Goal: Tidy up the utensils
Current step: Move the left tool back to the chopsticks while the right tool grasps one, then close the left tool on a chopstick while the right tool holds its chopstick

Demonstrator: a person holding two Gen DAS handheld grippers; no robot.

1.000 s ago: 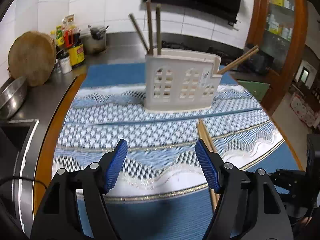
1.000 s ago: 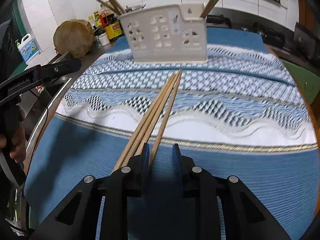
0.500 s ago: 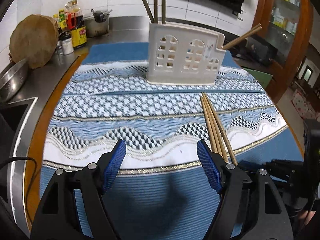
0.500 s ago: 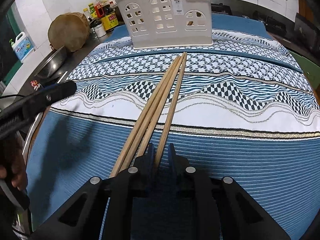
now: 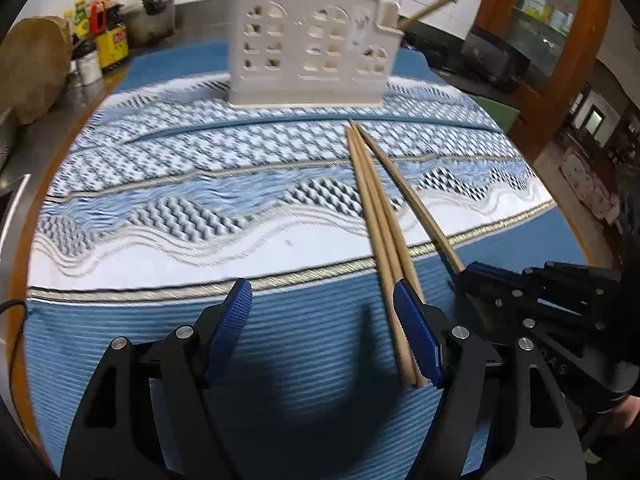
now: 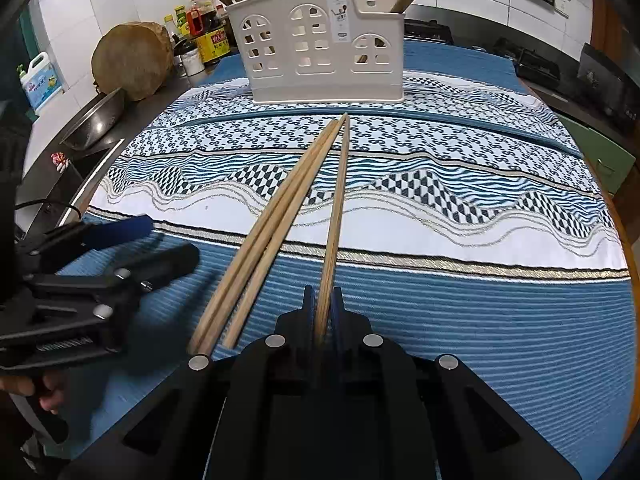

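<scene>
Three wooden chopsticks lie on the patterned blue cloth [image 6: 480, 304]. My right gripper [image 6: 325, 300] is shut on the near end of one chopstick [image 6: 337, 208]; it shows in the left wrist view [image 5: 476, 270] at the right. The other two chopsticks [image 6: 260, 248] lie side by side to its left. My left gripper [image 5: 324, 312] is open, low over the cloth, and its right finger [image 5: 416, 332] touches the near ends of those two chopsticks [image 5: 376, 208]. A white house-shaped utensil holder [image 6: 324, 44] stands at the far end with several chopsticks in it.
A round wooden block [image 6: 132, 60], a metal bowl [image 6: 94, 120], sauce bottles [image 6: 204, 28] and a sink edge line the counter on the left. A wooden cabinet [image 5: 552, 40] stands at the right. The table edge curves at the right [image 6: 628, 248].
My left gripper has come down and to the right until its right finger is against the two loose chopsticks. My right gripper has closed fully on the single chopstick.
</scene>
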